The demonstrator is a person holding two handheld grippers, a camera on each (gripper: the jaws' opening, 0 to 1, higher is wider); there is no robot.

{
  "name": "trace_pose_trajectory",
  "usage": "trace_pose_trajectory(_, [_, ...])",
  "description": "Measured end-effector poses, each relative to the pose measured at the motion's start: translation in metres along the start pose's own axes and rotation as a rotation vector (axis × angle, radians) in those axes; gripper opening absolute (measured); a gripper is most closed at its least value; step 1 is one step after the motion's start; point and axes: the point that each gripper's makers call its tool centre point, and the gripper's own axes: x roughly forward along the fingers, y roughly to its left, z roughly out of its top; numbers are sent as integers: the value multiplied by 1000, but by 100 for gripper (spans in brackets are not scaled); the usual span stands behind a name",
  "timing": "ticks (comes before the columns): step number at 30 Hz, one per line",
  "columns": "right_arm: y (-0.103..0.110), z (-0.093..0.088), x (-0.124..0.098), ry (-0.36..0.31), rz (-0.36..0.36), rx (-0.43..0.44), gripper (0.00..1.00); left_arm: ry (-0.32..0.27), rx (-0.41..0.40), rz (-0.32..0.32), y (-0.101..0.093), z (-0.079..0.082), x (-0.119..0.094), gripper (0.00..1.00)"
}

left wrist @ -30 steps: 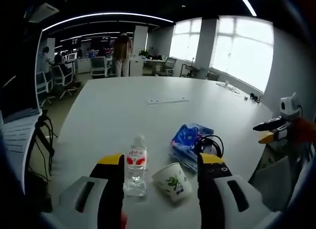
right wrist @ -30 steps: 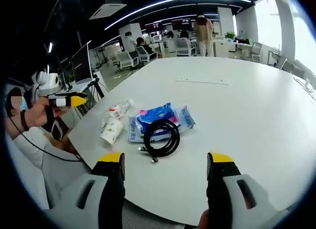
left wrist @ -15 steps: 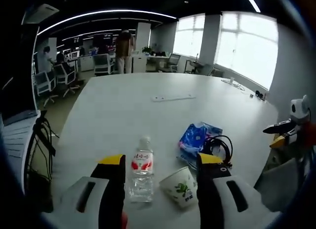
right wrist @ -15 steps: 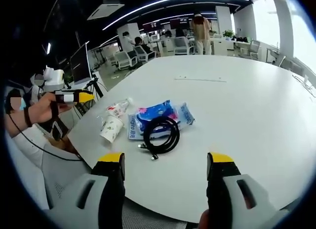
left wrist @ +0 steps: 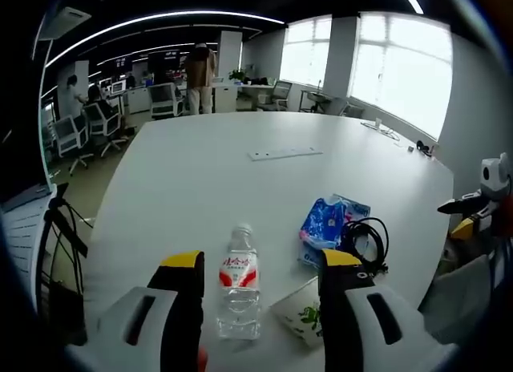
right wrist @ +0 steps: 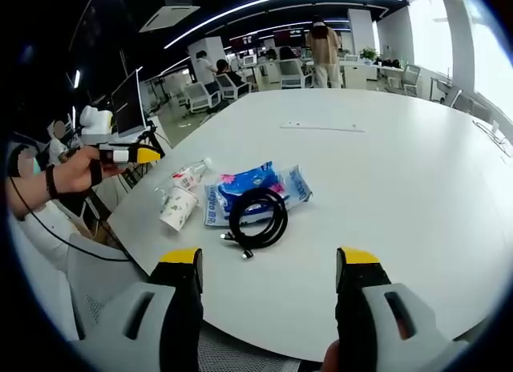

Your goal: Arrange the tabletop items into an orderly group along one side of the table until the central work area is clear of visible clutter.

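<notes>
Left gripper view: left gripper (left wrist: 260, 264) jaws wide open, empty, w/ water bottle (left wrist: 239, 285) between; square up, close mid-label. Right gripper (right wrist: 272, 264) also open, empty.

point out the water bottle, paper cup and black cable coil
water bottle (left wrist: 239, 285), left gripper view, on its red label.
paper cup (right wrist: 177, 208), right gripper view, on its side wall.
black cable coil (right wrist: 258, 218), right gripper view, on the loop.

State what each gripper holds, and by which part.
Nothing: the left gripper and right gripper are both open and empty, the water bottle ungrasped.
</notes>
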Motion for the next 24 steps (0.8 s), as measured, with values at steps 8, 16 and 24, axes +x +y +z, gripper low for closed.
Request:
trace_pose_trajectory(8, [0, 0, 1, 5, 0, -4, 67, 28, -17, 2, 8, -1, 17, 57])
trace_pose_trajectory(16, [0, 4, 1, -4, 1, 1, 67, 44, -45, -14, 2, -2, 26, 56])
trace_pose_trajectory(24, [-2, 3, -1, -2, -6, 1, 67, 109, -32, -6, 6, -15, 45, 56])
